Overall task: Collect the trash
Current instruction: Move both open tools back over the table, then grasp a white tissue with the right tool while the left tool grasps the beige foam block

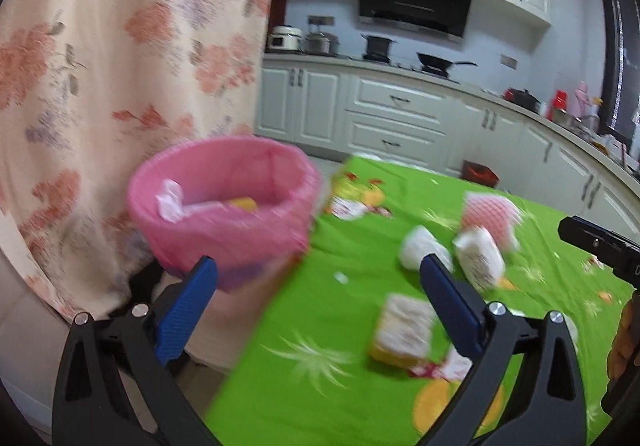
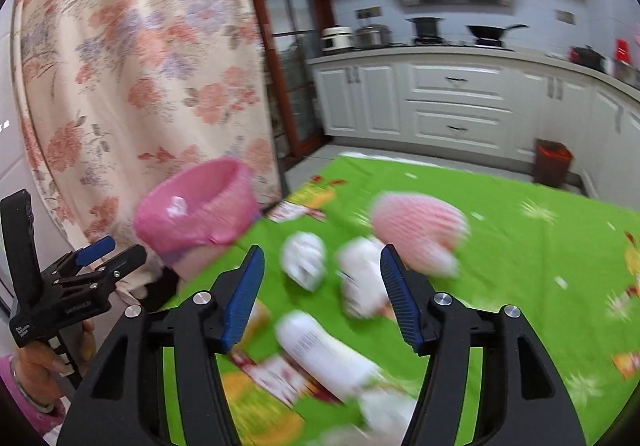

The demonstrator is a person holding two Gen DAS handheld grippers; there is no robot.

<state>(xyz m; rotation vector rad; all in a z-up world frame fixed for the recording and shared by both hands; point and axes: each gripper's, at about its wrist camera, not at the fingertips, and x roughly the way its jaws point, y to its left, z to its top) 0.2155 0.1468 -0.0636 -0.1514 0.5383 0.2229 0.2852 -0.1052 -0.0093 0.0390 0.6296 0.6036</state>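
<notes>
Both my grippers, left (image 1: 318, 282) & right (image 2: 322, 270), gape wide w/ nothing held; pink-lined round trash bin (image 1: 224, 205) sits at the green tablecloth (image 1: 340, 326) edge so crumpled white wrappers (image 2: 302, 260) drop straight in.

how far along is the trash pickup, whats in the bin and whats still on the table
Partly done: the pink bin already holds a white scrap and something yellow. Nothing is in hand: the left gripper and right gripper are both open and empty. Left on the green tablecloth: pink foam net, crumpled white paper, white packets.
</notes>
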